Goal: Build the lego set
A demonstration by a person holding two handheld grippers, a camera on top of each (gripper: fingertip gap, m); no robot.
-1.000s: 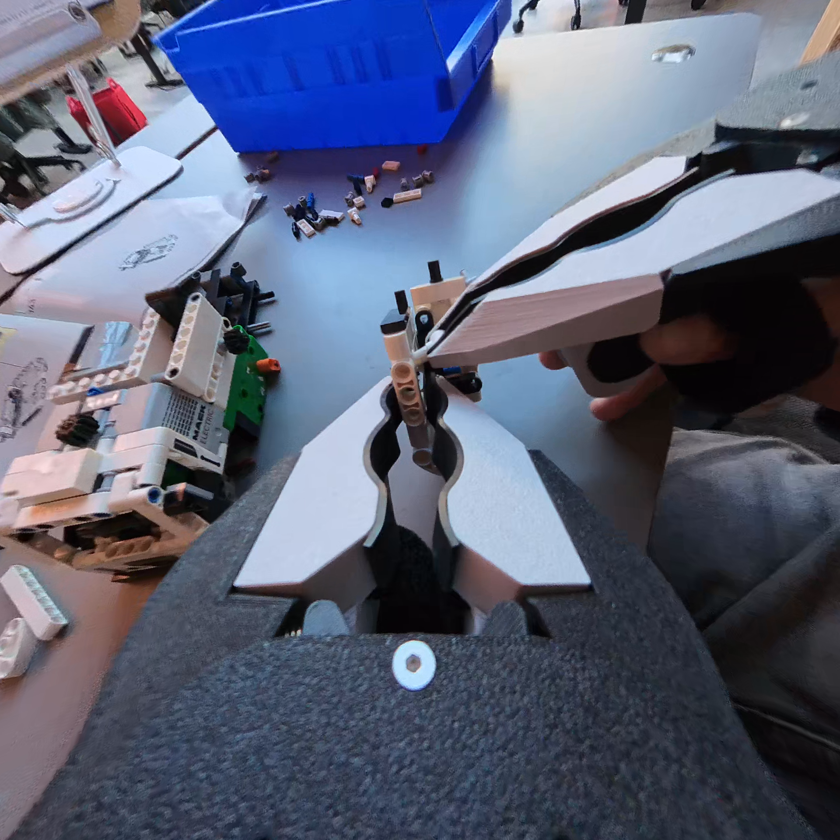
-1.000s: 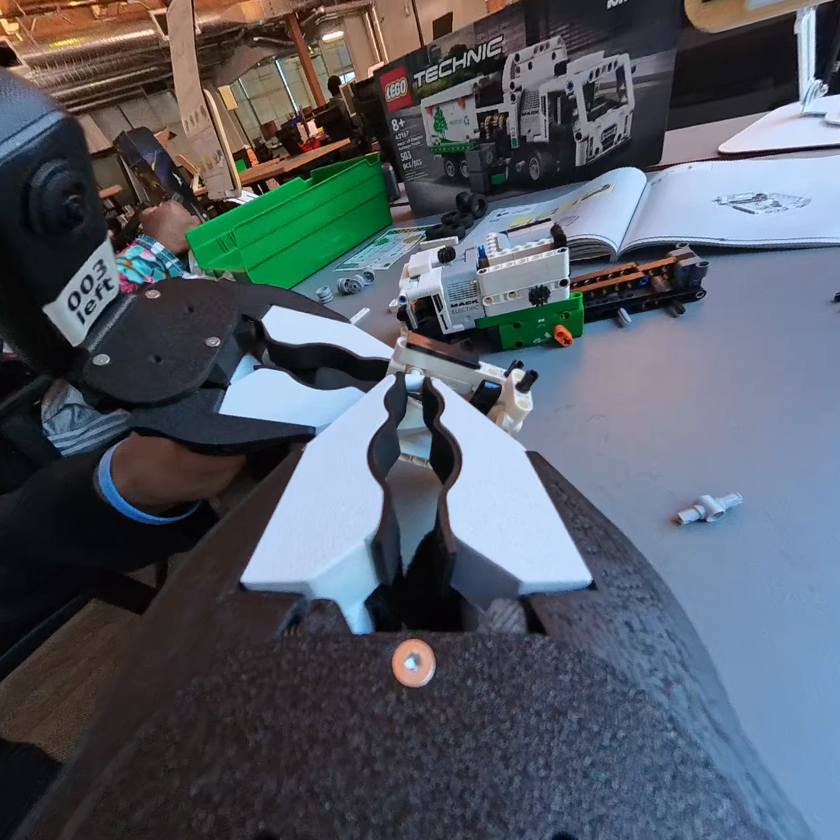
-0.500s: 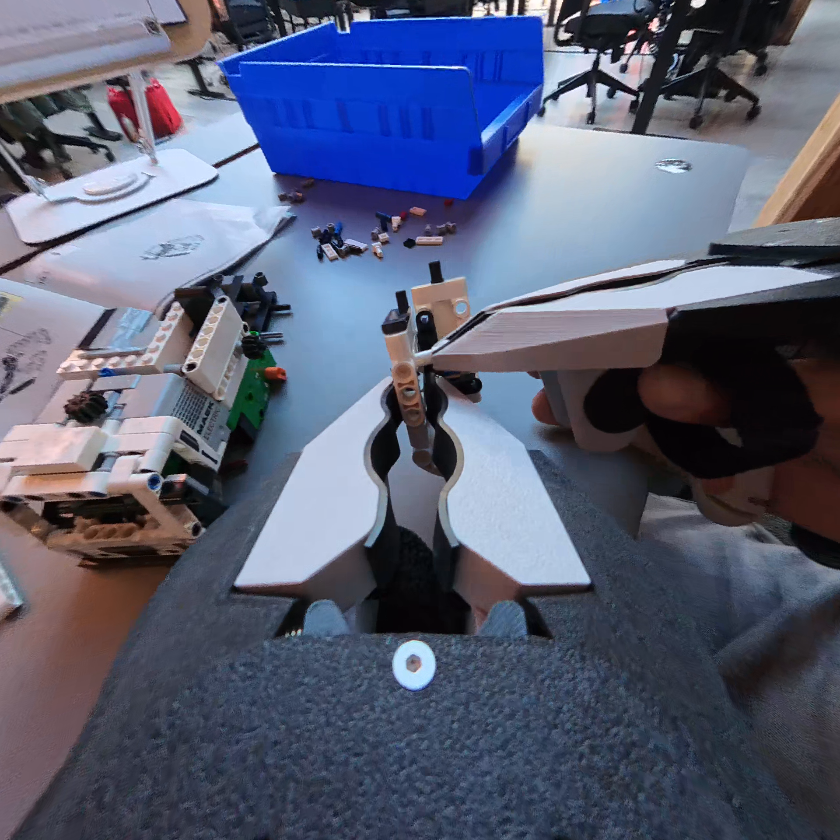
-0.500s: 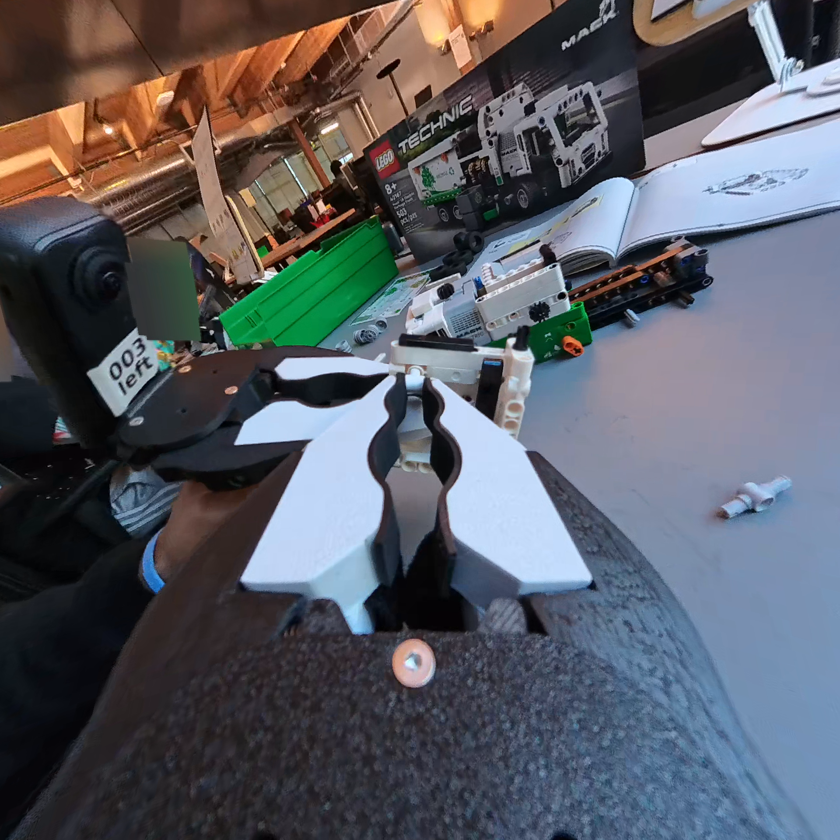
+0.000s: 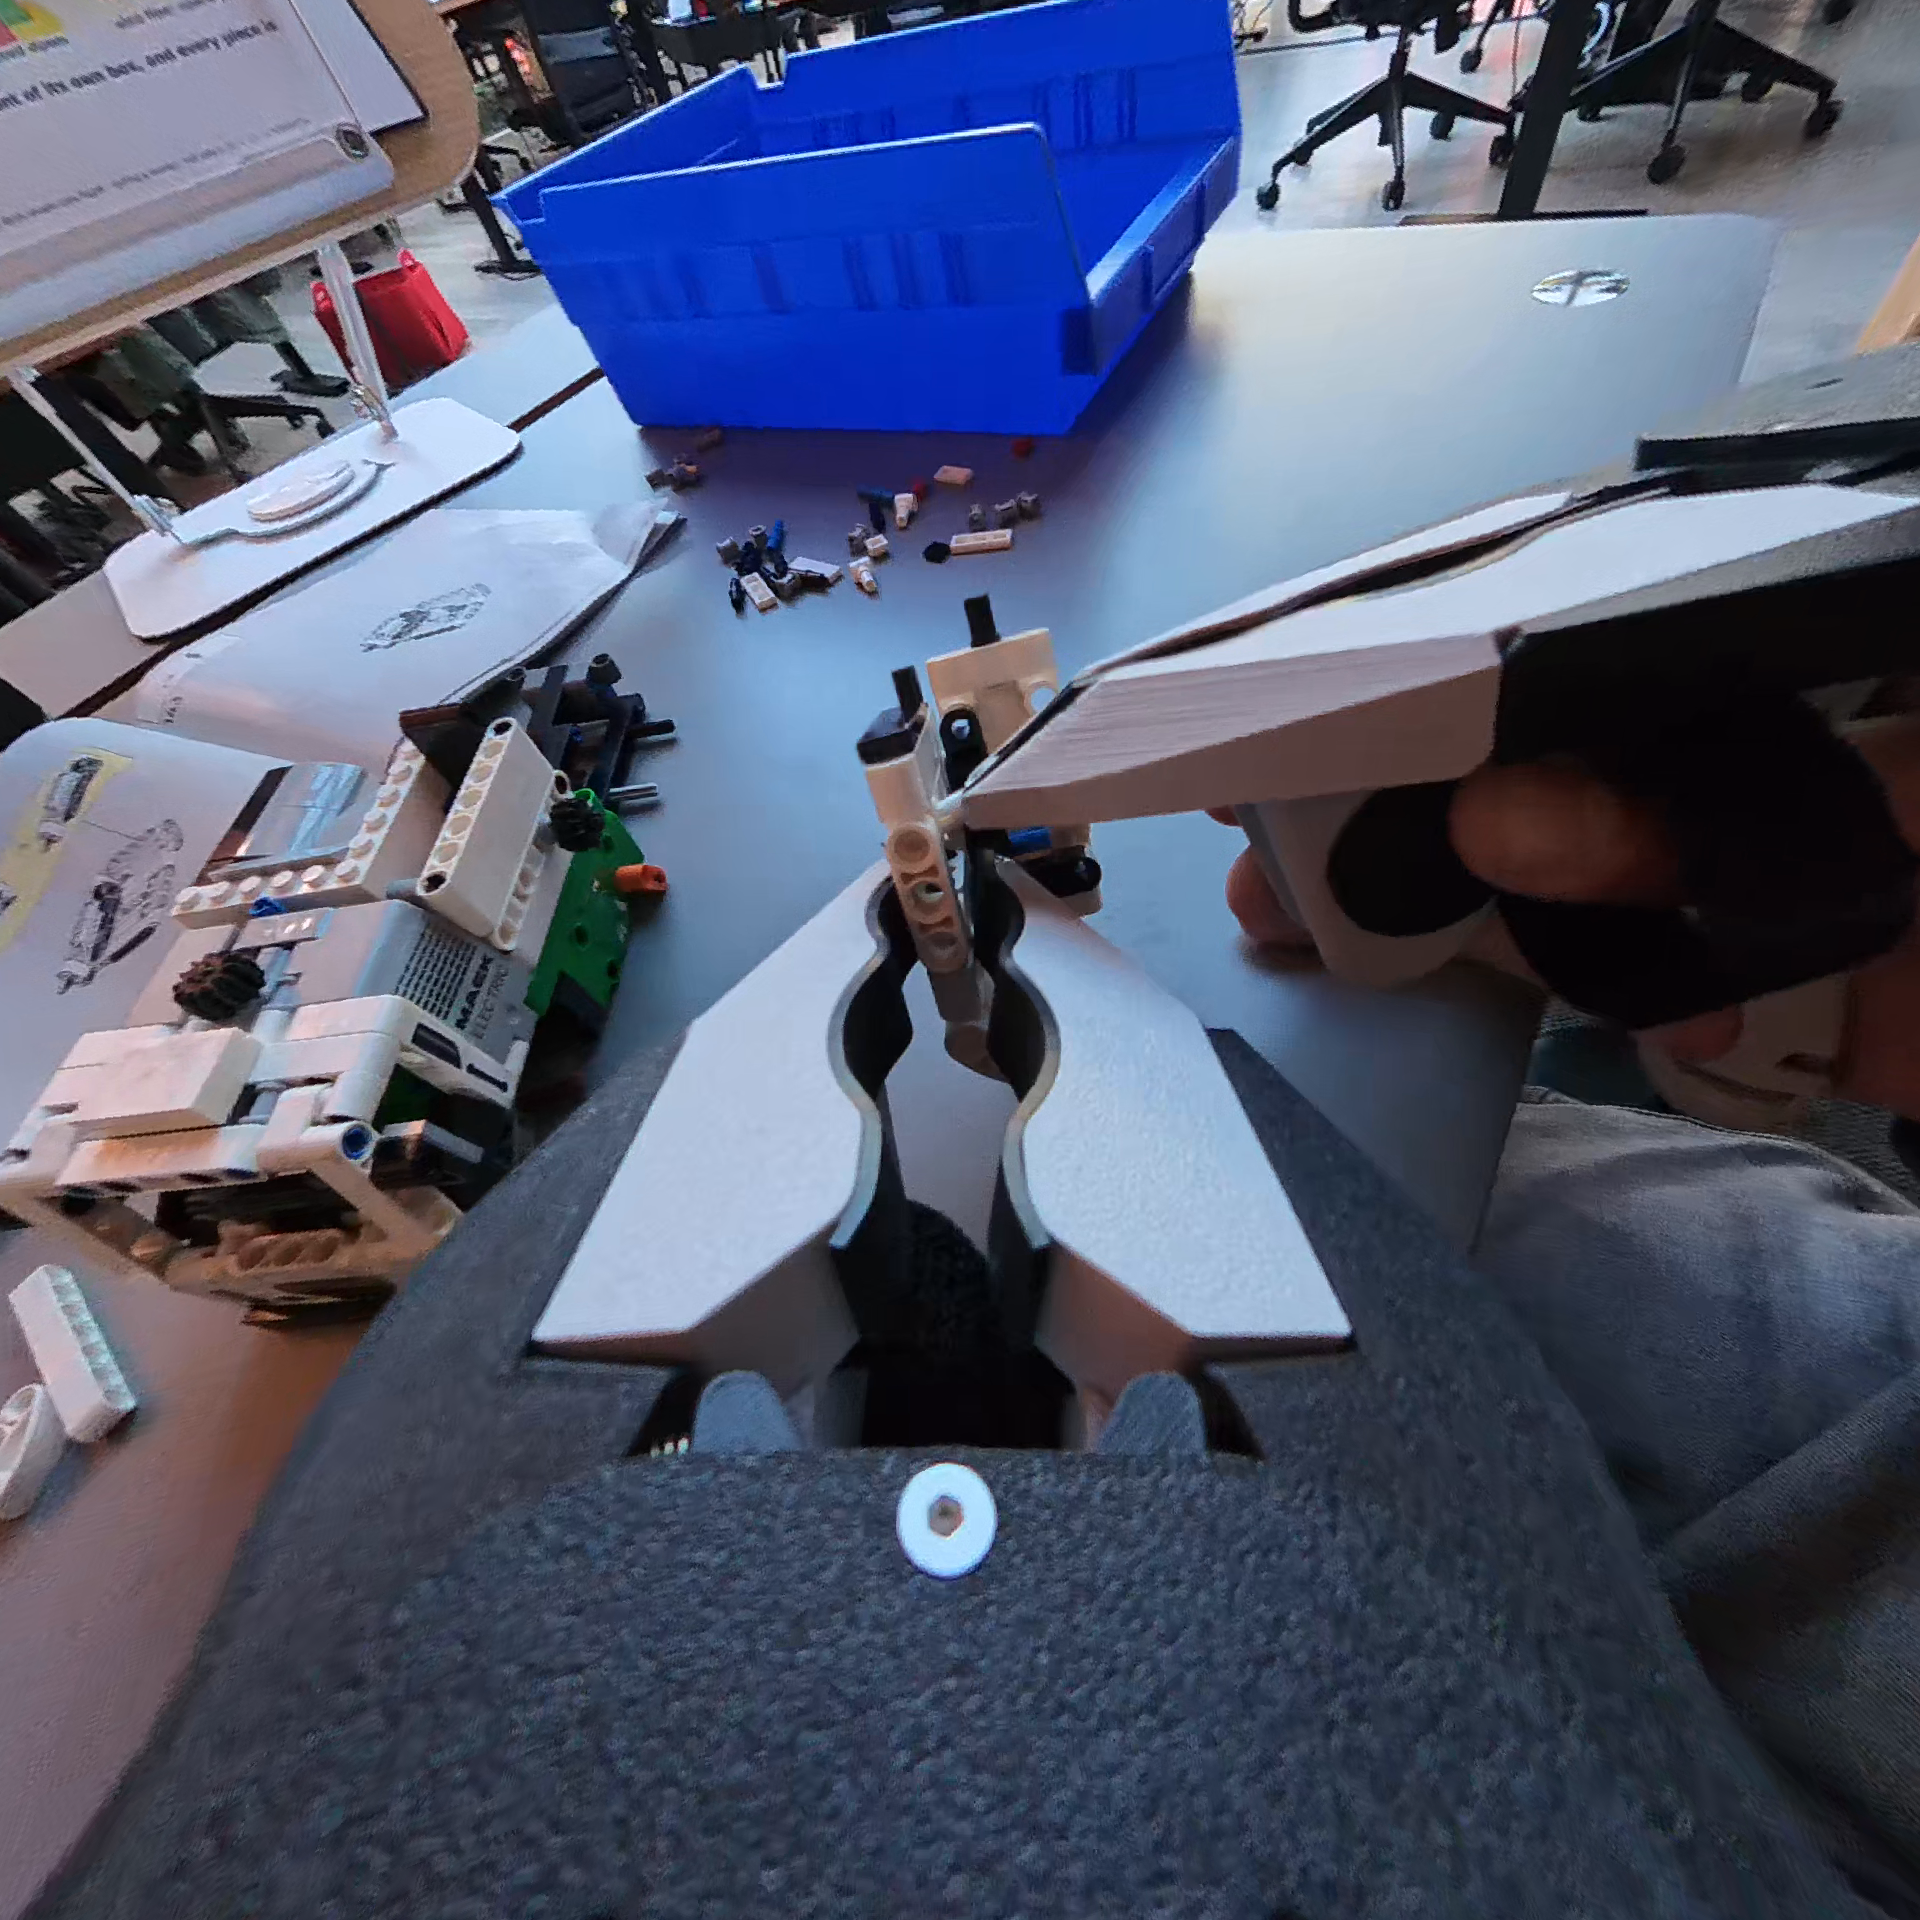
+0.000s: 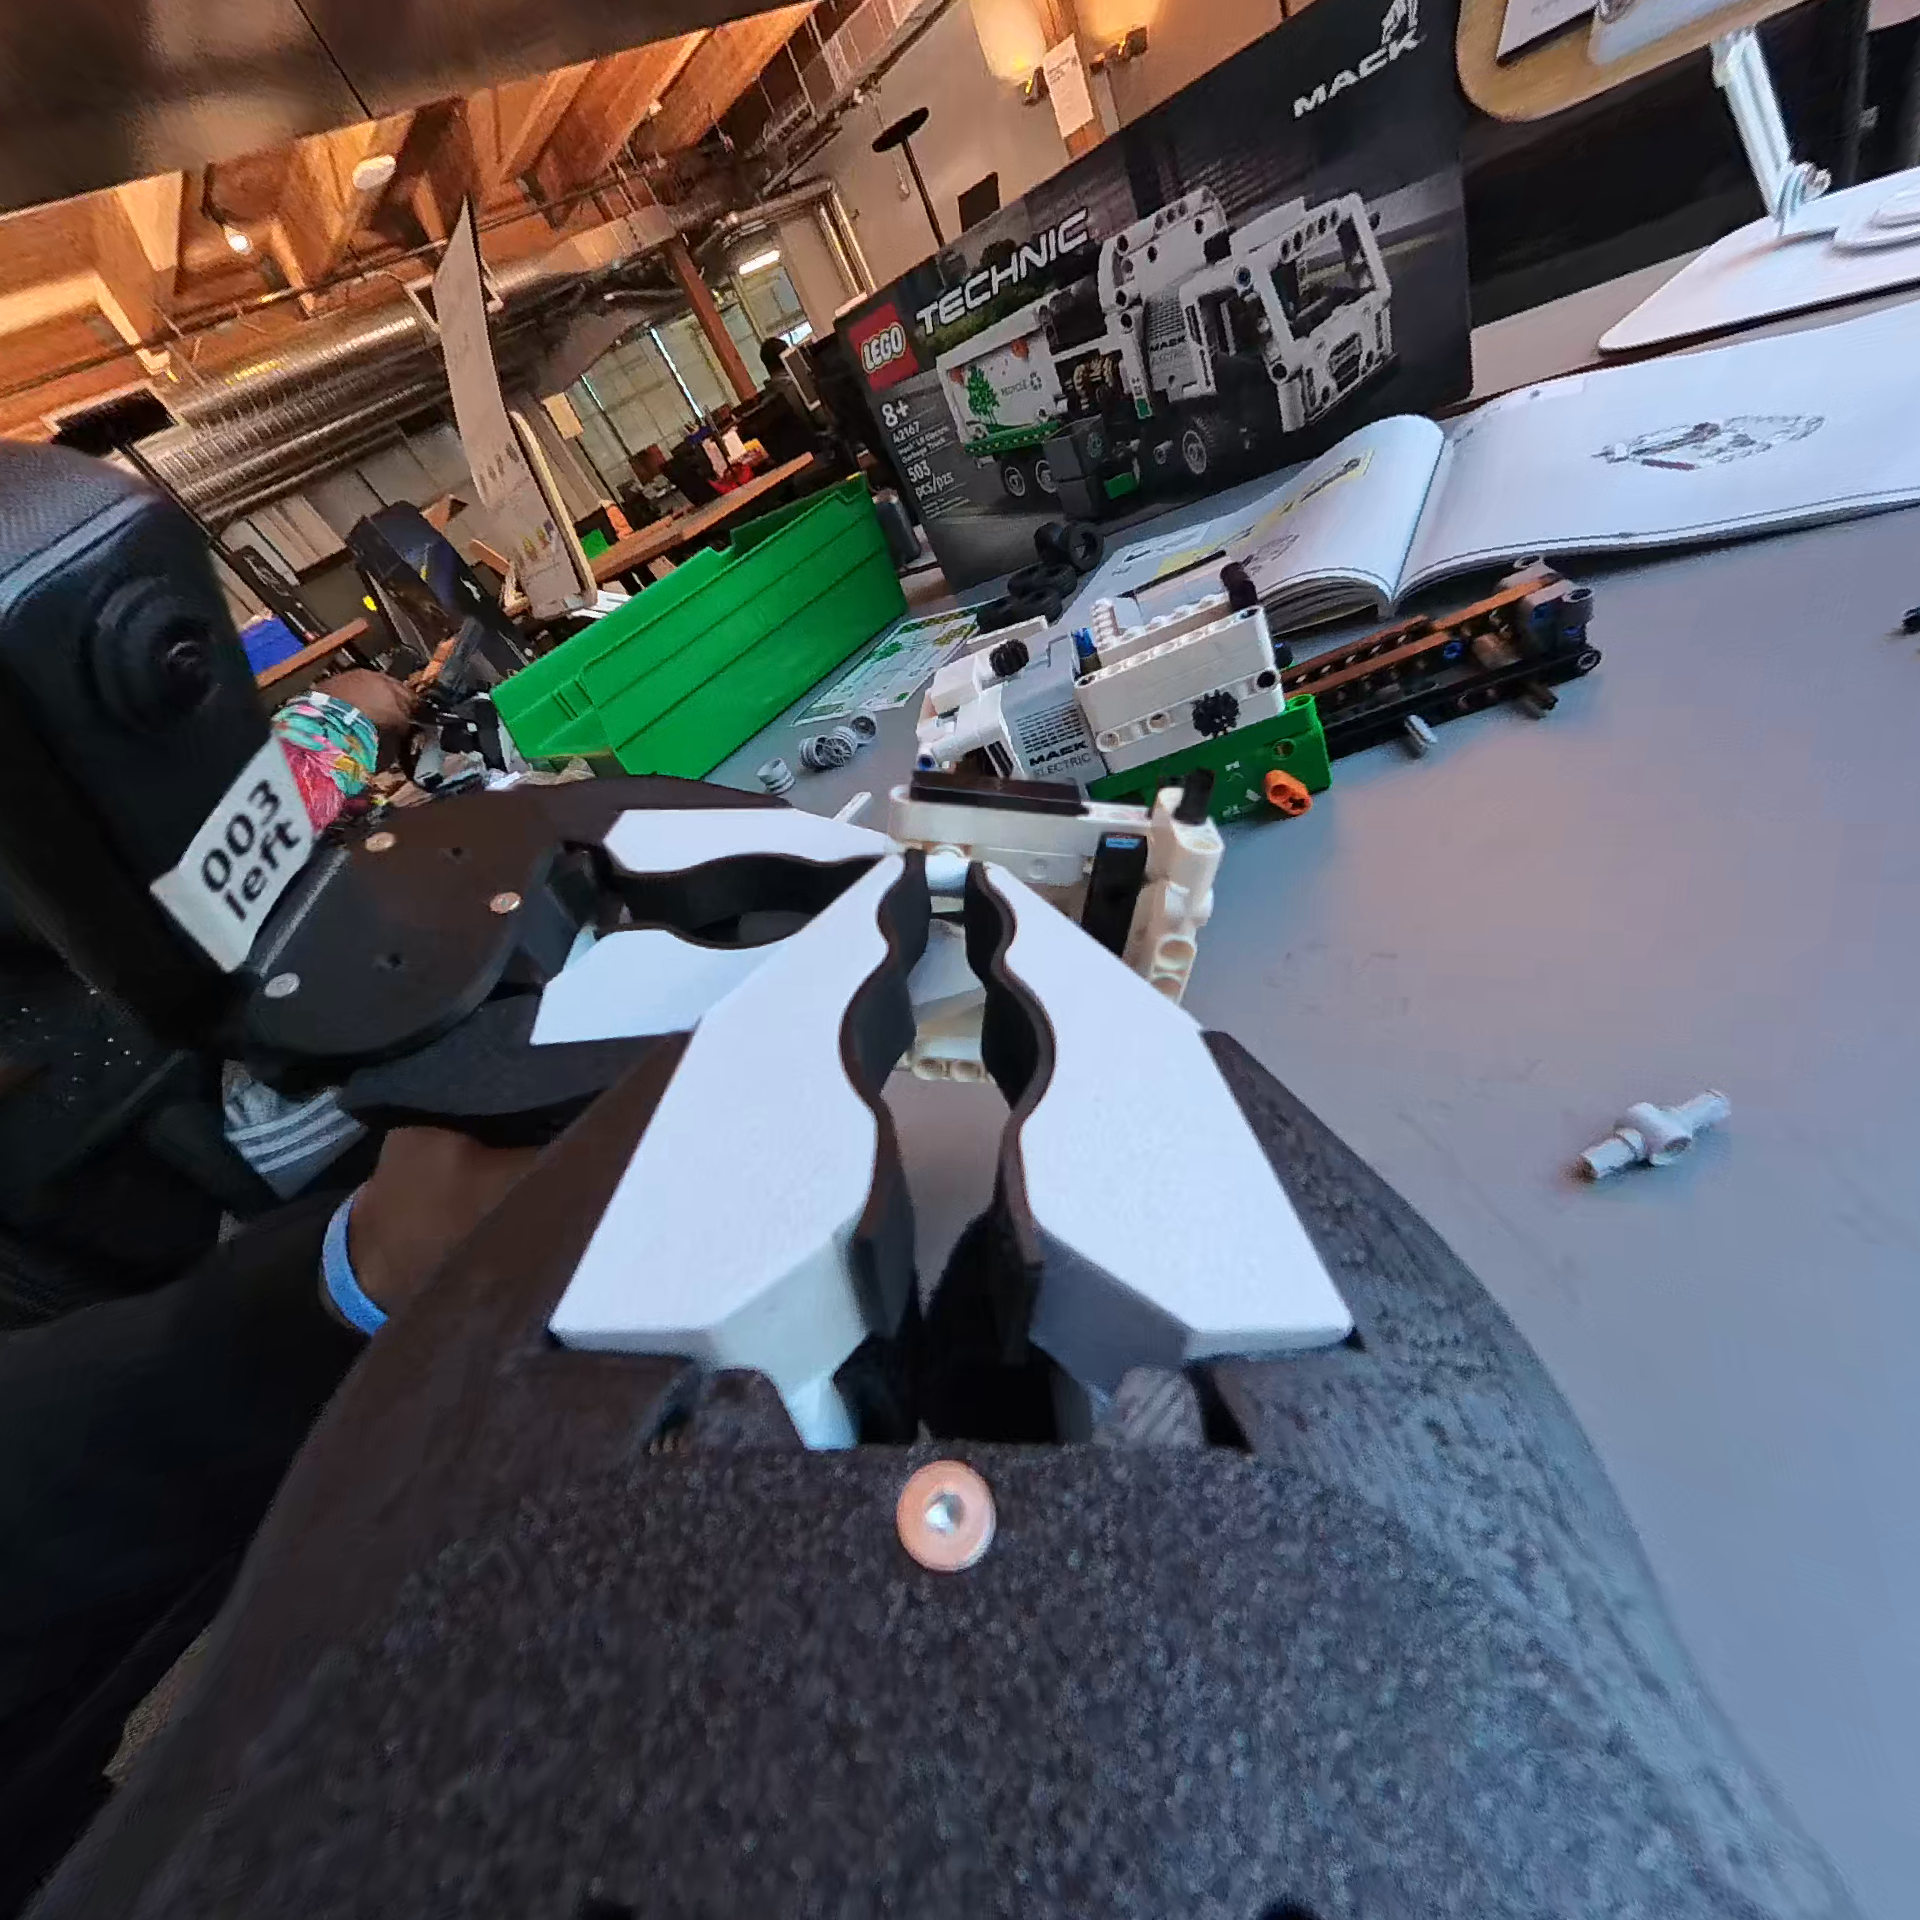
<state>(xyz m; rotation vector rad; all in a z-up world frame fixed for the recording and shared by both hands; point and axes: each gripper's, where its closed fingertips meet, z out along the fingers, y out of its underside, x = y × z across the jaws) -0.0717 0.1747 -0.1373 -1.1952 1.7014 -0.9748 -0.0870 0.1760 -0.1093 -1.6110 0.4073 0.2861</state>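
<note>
A small white and black lego sub-assembly (image 5: 920, 800) is held above the grey table (image 5: 1351, 416) between both grippers. My left gripper (image 5: 948, 904) is shut on its tan and grey beam from below. My right gripper (image 5: 964, 812) comes in from the right, and its closed tips pinch the piece's side. In the right wrist view the right gripper (image 6: 943, 875) is shut on a pale part of the sub-assembly (image 6: 1049, 831), and the left gripper (image 6: 831, 857) reaches in from the left. The partly built white and green truck (image 5: 312, 997) stands on the table to the left; it also shows in the right wrist view (image 6: 1122, 707).
A blue bin (image 5: 883, 260) stands at the back with several small loose pieces (image 5: 862, 540) in front of it. An open instruction booklet (image 6: 1558, 488), the set's box (image 6: 1164, 343) and a green bin (image 6: 707, 665) lie behind the truck. A white connector (image 6: 1652, 1132) lies right; white beams (image 5: 73, 1351) lie left. Both grippers' tips are close together, under 4 cm apart. The white connector (image 6: 1652, 1132) lies around 11 cm away from my left fingertips.
Both grippers have kept hold of the sub-assembly and tilted upward together. The sub-assembly now sits more level in the right wrist view.
</note>
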